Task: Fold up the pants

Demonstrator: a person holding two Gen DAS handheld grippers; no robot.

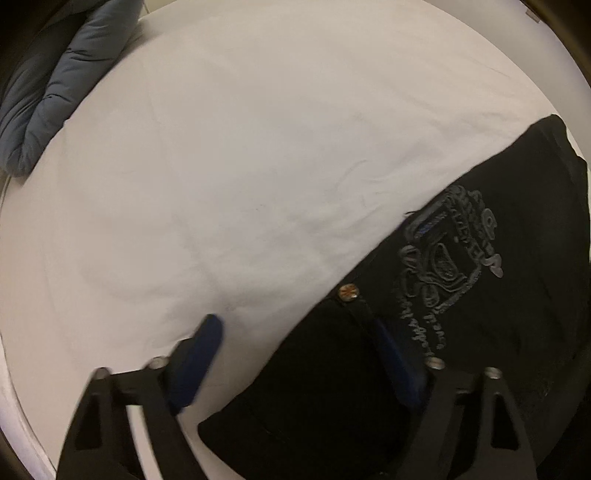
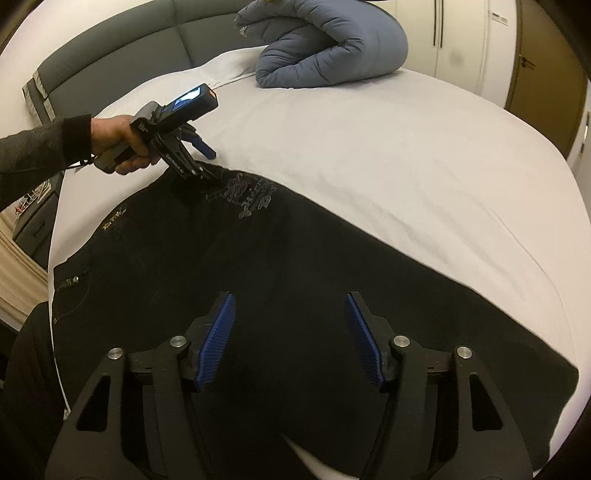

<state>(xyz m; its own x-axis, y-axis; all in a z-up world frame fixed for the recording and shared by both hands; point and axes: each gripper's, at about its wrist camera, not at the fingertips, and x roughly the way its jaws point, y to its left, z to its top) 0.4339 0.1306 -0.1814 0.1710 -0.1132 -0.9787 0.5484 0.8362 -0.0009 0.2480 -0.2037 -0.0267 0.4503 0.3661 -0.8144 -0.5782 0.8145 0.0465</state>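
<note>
Black pants [image 2: 258, 266] lie spread on a white bed [image 2: 406, 155], with grey embroidery [image 2: 243, 195] near the waist. In the left wrist view the pants [image 1: 461, 295] fill the lower right, with a metal button [image 1: 348, 291] at the edge. My left gripper [image 1: 295, 332] is open at the pants' upper edge by the waist, one finger over the sheet, the other on the fabric; it also shows in the right wrist view [image 2: 207, 162]. My right gripper [image 2: 290, 325] is open and empty, just above the middle of the pants.
A rolled blue-grey duvet [image 2: 332, 48] lies at the head of the bed, also in the left wrist view [image 1: 55, 85]. A grey headboard [image 2: 122, 48] stands behind. Wardrobe doors [image 2: 461, 33] and a door are at the far right. White sheet [image 1: 240, 147] stretches beyond the pants.
</note>
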